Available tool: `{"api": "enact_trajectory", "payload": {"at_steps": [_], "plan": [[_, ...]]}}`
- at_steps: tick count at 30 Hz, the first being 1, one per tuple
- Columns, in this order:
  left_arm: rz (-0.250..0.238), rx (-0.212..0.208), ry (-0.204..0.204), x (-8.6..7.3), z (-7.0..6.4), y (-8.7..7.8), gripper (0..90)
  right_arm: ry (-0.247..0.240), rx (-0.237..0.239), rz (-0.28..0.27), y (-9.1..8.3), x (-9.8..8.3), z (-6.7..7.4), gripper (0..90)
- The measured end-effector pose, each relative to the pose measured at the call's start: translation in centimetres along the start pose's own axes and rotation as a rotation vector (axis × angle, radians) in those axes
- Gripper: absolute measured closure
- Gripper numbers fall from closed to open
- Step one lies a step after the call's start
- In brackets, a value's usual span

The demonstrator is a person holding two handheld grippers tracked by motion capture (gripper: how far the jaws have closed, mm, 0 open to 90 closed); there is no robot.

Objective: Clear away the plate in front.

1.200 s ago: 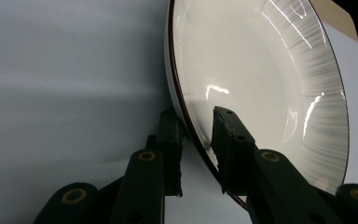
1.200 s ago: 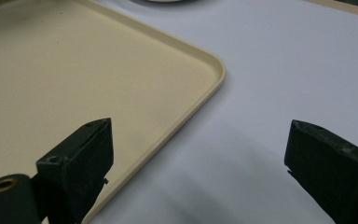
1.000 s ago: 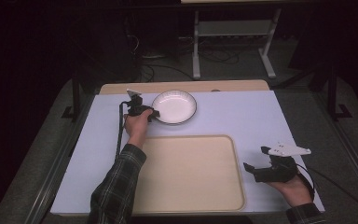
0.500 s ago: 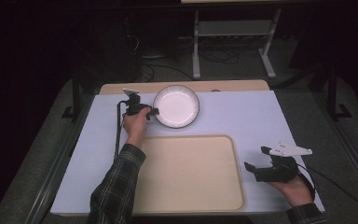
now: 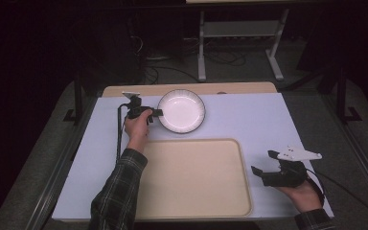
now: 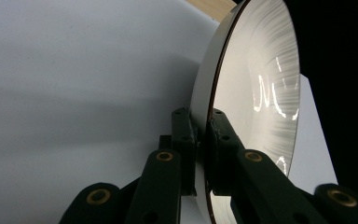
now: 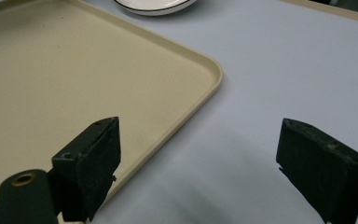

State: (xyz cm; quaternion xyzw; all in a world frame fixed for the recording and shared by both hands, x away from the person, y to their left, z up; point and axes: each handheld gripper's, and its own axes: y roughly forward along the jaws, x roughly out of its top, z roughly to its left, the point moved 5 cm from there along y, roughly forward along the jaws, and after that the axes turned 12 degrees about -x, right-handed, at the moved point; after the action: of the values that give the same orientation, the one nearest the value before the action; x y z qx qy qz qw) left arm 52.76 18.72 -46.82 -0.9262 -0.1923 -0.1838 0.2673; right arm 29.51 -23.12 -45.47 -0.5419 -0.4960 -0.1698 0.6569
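Note:
A white plate point(image 5: 181, 111) with a thin dark rim sits at the back middle of the table. My left gripper point(image 5: 156, 112) is shut on the plate's left rim. In the left gripper view the two jaws clamp the plate point(image 6: 256, 93) by its edge, one on each face. A beige tray point(image 5: 191, 177) lies empty at the front middle. My right gripper point(image 5: 264, 165) stands open just right of the tray, near the front edge. In the right gripper view the tray's corner point(image 7: 212, 70) lies ahead of the wide-apart fingers point(image 7: 98, 158), and the plate point(image 7: 154, 5) is at the top.
A pale blue cloth point(image 5: 254, 120) covers the table, and a wooden strip point(image 5: 191, 89) runs along its back edge. A white metal stand point(image 5: 239, 38) is on the dark floor behind. Black cables point(image 5: 120, 134) trail from the grippers.
The plate has shifted a little right and toward the front, held by my left gripper. The right gripper has stayed where it was.

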Motion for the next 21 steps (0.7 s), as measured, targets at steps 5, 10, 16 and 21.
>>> {"api": "enact_trajectory", "payload": {"at_steps": [5,10,16,21], "plan": [[-0.018,-0.049,-0.013,0.2,-0.2,-0.7,83.2,0.001,-0.002,-0.002,0.0,0.0,0.0,12.9],[-0.026,-0.071,-0.01,0.3,-0.4,-1.4,83.4,0.002,-0.005,-0.005,-0.1,0.0,-0.1,12.9],[-0.034,-0.09,0.0,0.3,-0.6,-2.5,83.4,0.003,-0.006,-0.007,-0.1,0.0,-0.1,12.9],[-0.031,-0.106,0.024,0.3,-1.1,-3.8,83.3,0.004,-0.006,-0.007,-0.1,0.0,-0.1,12.9]]}}
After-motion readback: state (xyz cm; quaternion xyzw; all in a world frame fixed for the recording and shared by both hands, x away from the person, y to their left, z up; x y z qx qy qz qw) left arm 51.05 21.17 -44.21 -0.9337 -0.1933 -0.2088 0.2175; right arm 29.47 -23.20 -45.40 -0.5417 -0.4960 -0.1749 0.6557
